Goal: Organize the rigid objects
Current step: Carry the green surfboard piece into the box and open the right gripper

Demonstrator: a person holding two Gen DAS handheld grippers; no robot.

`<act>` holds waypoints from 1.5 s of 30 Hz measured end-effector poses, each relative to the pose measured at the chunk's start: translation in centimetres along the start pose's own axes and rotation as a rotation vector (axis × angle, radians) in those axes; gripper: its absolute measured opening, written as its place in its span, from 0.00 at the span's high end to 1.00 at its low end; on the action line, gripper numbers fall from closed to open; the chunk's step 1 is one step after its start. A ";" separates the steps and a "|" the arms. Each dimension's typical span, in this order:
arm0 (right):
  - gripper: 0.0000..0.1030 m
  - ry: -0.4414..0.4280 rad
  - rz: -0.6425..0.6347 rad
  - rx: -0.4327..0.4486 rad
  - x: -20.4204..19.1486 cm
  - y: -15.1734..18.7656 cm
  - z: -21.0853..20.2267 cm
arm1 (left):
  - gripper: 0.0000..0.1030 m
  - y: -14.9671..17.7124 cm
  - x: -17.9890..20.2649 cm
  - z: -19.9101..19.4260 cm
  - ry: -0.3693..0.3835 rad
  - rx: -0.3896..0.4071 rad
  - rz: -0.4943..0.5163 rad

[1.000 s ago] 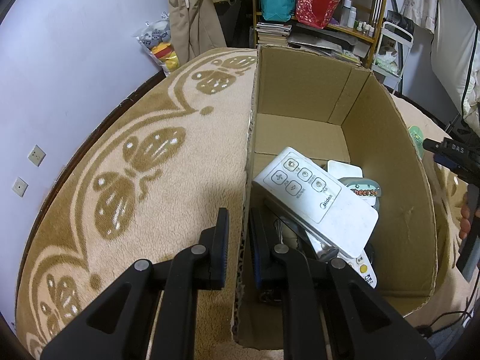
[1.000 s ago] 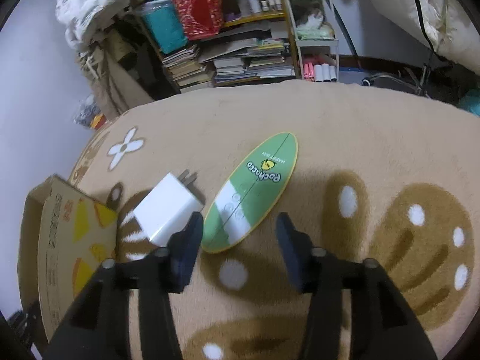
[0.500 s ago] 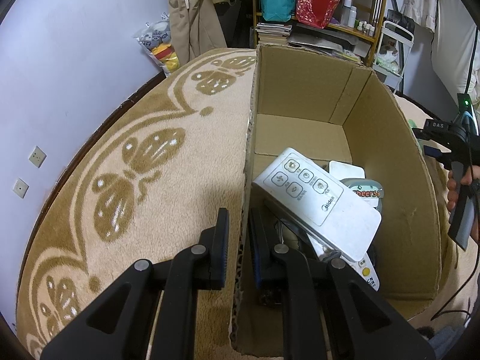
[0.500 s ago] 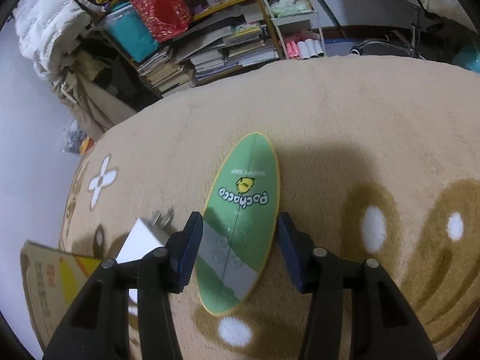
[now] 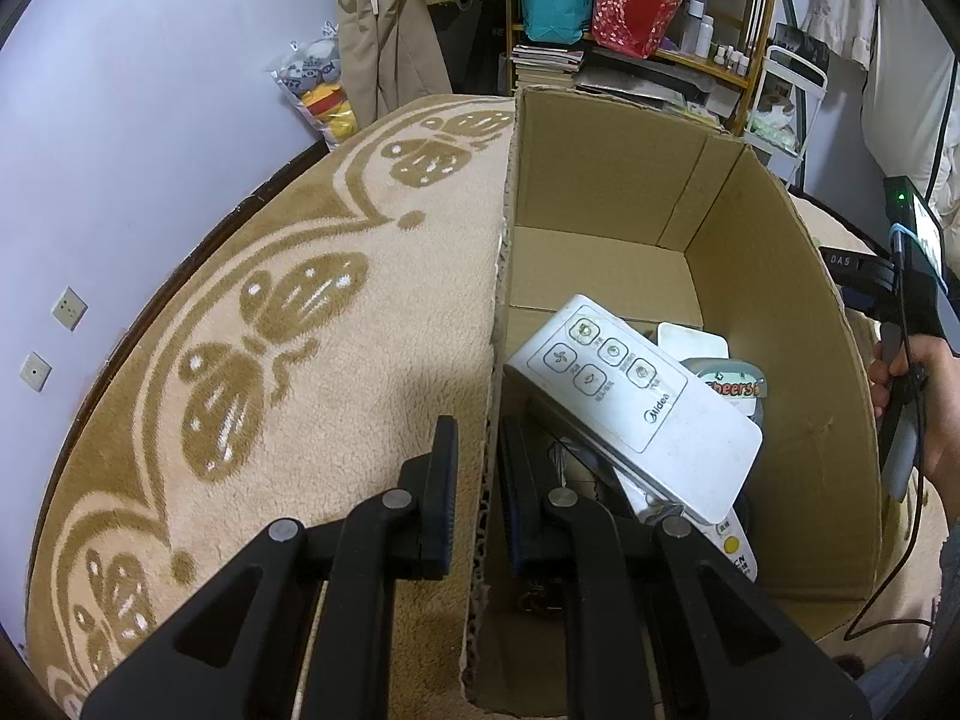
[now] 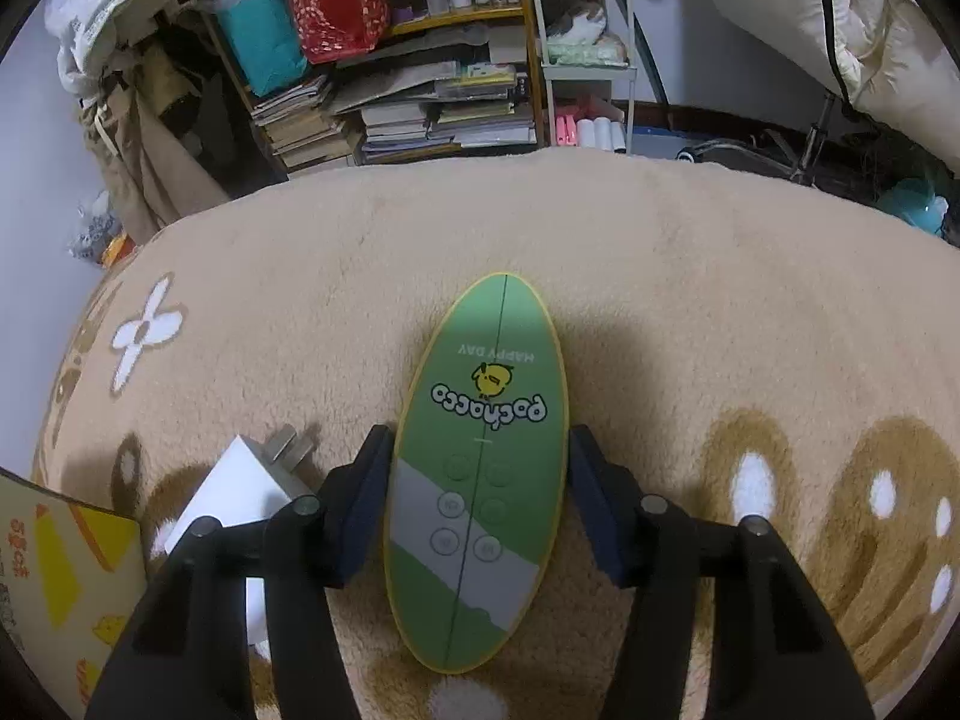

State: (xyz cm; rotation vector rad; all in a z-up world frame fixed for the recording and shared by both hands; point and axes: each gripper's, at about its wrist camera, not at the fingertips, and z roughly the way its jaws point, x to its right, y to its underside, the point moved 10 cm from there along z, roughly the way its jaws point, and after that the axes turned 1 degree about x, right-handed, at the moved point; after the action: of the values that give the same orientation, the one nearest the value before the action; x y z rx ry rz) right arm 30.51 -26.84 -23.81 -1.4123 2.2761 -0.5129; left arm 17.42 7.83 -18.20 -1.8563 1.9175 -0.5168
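Observation:
My left gripper is shut on the left wall of the open cardboard box, one finger inside and one outside. In the box lie a white Midea remote and several other small items. In the right wrist view a green oval Pochacco remote lies on the beige carpet. My right gripper is open and straddles the green remote's lower half, one finger on each side. A white plug charger lies just left of the right gripper's left finger.
The box's outer side shows at the lower left of the right wrist view. Shelves with books and bags stand beyond the carpet edge. The right hand-held gripper shows to the right of the box.
My right gripper has moved forward and turned, so the green remote now lies lengthwise between its open fingers. The left gripper keeps its hold on the box wall.

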 end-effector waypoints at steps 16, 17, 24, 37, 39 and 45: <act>0.40 -0.091 -0.084 0.118 -1.1 -2.6 -8.5 | 0.87 0.0 -0.2 0.0 -0.001 -0.001 -0.009; 0.40 -0.101 -0.094 0.129 -1.6 -2.8 -9.3 | 0.87 0.0 -0.2 0.0 -0.001 -0.001 -0.009; 0.40 -0.232 -0.142 0.176 -6.3 -2.6 -14.3 | 0.87 0.1 -0.2 0.0 -0.006 -0.002 -0.006; 0.40 -0.447 -0.360 0.094 -17.6 5.0 -18.2 | 0.87 0.0 -0.1 -0.1 -0.012 -0.004 -0.005; 0.40 -0.460 -0.391 0.078 -18.6 6.2 -18.1 | 0.87 0.0 -0.1 -0.1 -0.014 -0.004 -0.005; 0.40 -0.477 -0.459 0.033 -20.2 9.3 -17.2 | 0.87 0.0 -0.1 -0.1 -0.012 -0.005 -0.006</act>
State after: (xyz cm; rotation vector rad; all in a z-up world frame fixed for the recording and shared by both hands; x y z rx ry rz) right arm 22.60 -3.09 -10.96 -1.8186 1.5700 -0.2978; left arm 17.38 7.94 -18.10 -1.8646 1.9073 -0.5023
